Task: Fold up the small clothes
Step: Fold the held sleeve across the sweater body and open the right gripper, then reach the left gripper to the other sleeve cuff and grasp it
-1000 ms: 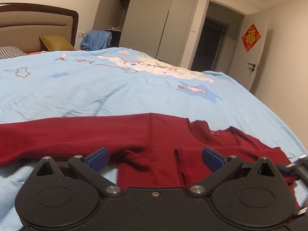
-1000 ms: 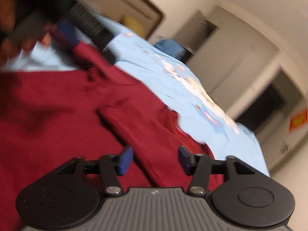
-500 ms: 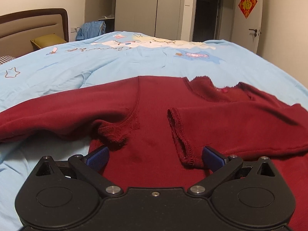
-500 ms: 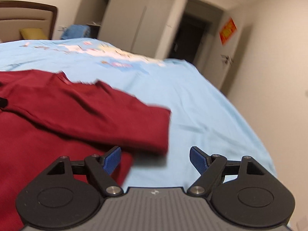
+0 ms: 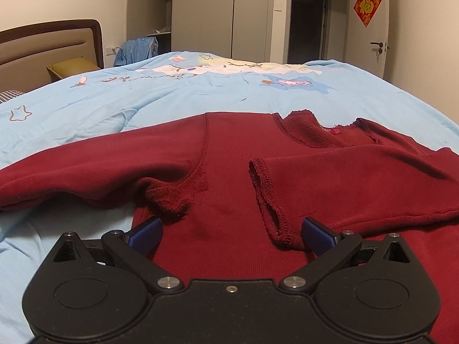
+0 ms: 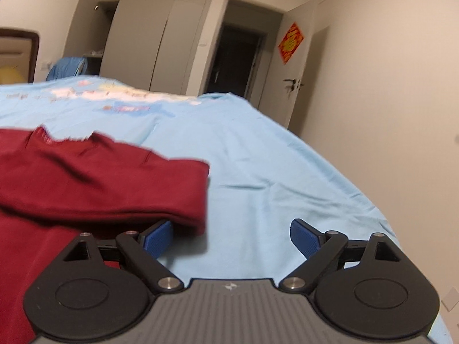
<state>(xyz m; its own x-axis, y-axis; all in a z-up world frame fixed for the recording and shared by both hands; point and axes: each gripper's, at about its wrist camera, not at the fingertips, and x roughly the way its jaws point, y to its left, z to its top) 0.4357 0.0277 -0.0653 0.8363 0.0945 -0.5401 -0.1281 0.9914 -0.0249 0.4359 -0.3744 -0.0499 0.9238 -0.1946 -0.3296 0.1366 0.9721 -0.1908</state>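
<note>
Bedding in pale blue, a printed duvet cover (image 5: 178, 100), spreads across the whole bed and carries everything in play. Behind its far edge stand a grey wardrobe (image 5: 218, 14) with one door ajar, a dark open doorway (image 5: 307, 25) and a white door bearing a red paper ornament (image 5: 367, 4); a brown padded headboard (image 5: 48, 48) rises at the far left corner.

A dark red sweater (image 5: 229, 154) lies flat on the near part of the cover, neckline (image 5: 315, 132) turned toward the far edge. Its left sleeve (image 5: 86, 163) stretches straight out toward the left edge of the bed. Its right sleeve (image 5: 358, 183) is folded inward across the chest, the frayed cuff (image 5: 269, 200) ending near the middle of the body. In the right wrist view the fold of that sleeve (image 6: 178, 189) forms the garment's right-hand limit, with bare blue cover beyond it toward the right edge.

The left gripper (image 5: 231, 233) hovers low over the sweater's lower body, its blue pads (image 5: 145, 233) spread wide with nothing between them; the cuff sits just ahead of the right-hand pad. The right gripper (image 6: 232, 239) is likewise spread and empty, over the cover just beside the folded sleeve, its left pad (image 6: 159, 239) under the sleeve's edge. That view is blurred.
</note>
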